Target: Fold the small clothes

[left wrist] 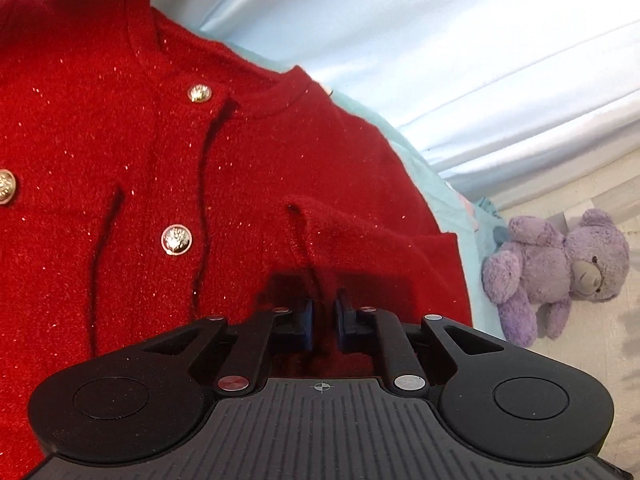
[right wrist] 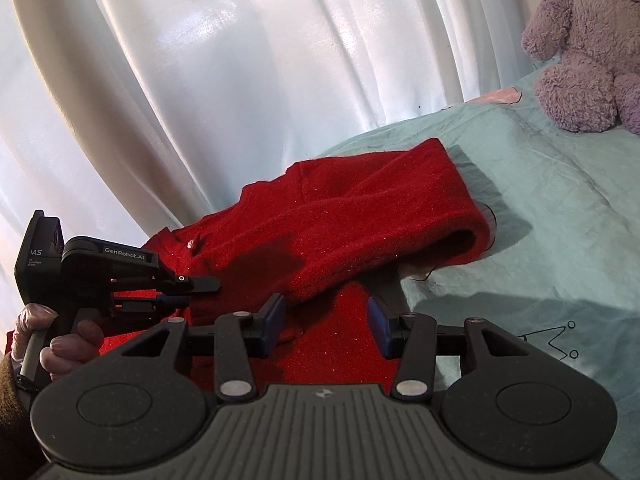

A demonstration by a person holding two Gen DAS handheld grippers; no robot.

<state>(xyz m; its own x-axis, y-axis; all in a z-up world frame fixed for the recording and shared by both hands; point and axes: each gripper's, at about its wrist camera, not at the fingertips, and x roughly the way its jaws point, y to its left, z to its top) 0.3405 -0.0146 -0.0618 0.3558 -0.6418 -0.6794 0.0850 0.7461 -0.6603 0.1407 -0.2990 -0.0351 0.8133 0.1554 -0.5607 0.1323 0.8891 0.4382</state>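
Observation:
A small red sparkly cardigan (left wrist: pixel 168 184) with gold buttons (left wrist: pixel 176 240) lies on a light teal sheet (right wrist: pixel 540 208). In the left wrist view my left gripper (left wrist: pixel 323 312) sits low over the cardigan's right side, its blue pads narrowly apart around a raised ridge of red knit. In the right wrist view the left gripper (right wrist: pixel 200 292) shows at the left, held by a hand, pinching the cardigan's edge. My right gripper (right wrist: pixel 326 320) is open over the cardigan (right wrist: pixel 360 216), just below a sleeve folded across the body.
A purple teddy bear (left wrist: pixel 560 268) sits on the sheet beyond the cardigan; it also shows in the right wrist view (right wrist: pixel 588 44). White curtains (right wrist: pixel 240 60) hang behind the bed. Bare teal sheet lies to the right of the cardigan.

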